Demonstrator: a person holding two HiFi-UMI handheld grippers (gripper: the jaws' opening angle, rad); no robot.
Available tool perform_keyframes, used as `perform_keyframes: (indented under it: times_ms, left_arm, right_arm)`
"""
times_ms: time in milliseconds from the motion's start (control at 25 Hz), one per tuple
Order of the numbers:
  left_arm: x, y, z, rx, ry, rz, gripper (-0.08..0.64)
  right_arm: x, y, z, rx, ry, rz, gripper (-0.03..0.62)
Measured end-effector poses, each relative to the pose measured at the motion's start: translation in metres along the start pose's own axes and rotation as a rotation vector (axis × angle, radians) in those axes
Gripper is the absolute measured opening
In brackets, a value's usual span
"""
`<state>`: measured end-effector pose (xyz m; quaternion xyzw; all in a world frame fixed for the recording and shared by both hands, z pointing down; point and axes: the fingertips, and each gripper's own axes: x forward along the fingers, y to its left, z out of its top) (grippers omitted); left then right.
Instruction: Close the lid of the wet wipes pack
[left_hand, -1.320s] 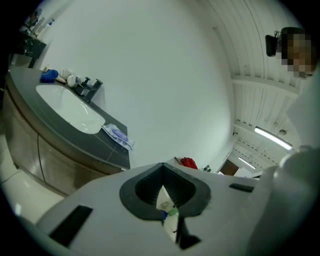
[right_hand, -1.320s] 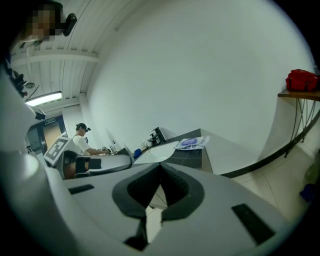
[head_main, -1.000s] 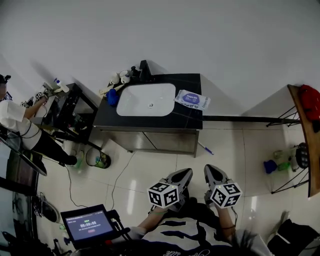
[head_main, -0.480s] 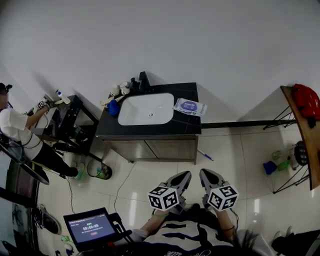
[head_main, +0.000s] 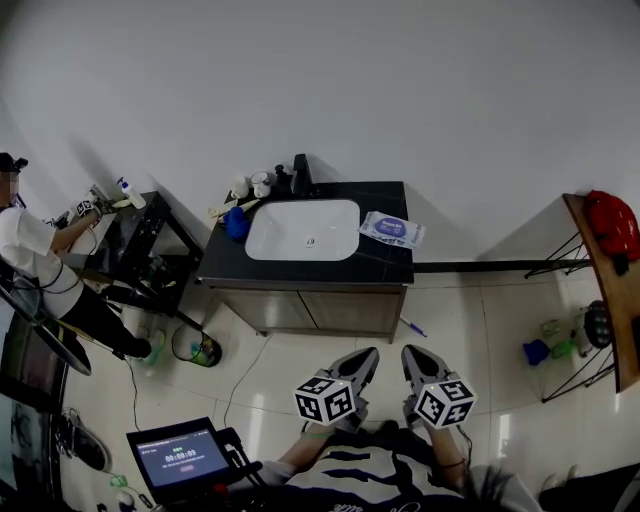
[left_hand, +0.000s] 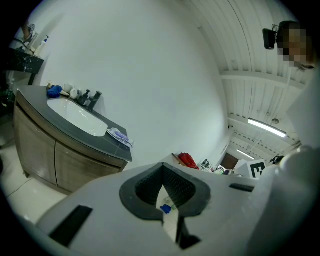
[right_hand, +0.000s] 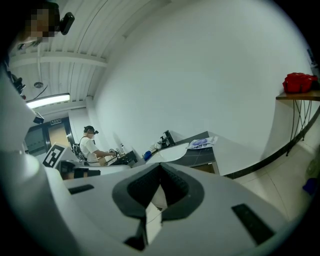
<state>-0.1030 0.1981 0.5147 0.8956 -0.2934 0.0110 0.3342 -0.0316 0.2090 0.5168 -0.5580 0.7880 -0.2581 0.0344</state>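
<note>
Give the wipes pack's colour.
The wipes pack is white with blue-purple print; the head view shows it best.

A dark-topped desk (head_main: 380, 262) with cabinet doors below stands against the white wall ahead of me. A white sink (head_main: 302, 229) is set into its top, left of centre. Right of the sink, near the desk's right end, a wet wipes pack (head_main: 392, 229) lies flat on the dark surface. At the back left corner sit a blue object (head_main: 236, 223), small pale cups (head_main: 250, 186) and a dark tap (head_main: 298, 172). On the pale tiled floor (head_main: 300, 350), near the desk's front right corner, lies a pen (head_main: 412, 326).
</note>
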Motion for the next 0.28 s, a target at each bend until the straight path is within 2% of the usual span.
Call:
perform_keyframes:
  times_ms: [280]
  left_arm:
    - [-0.015,0.010,0.014,-0.004,0.021,-0.006,0.000]
  right_arm:
    - [0.013,0.020,0.006,-0.001,0.010,-0.014,-0.002]
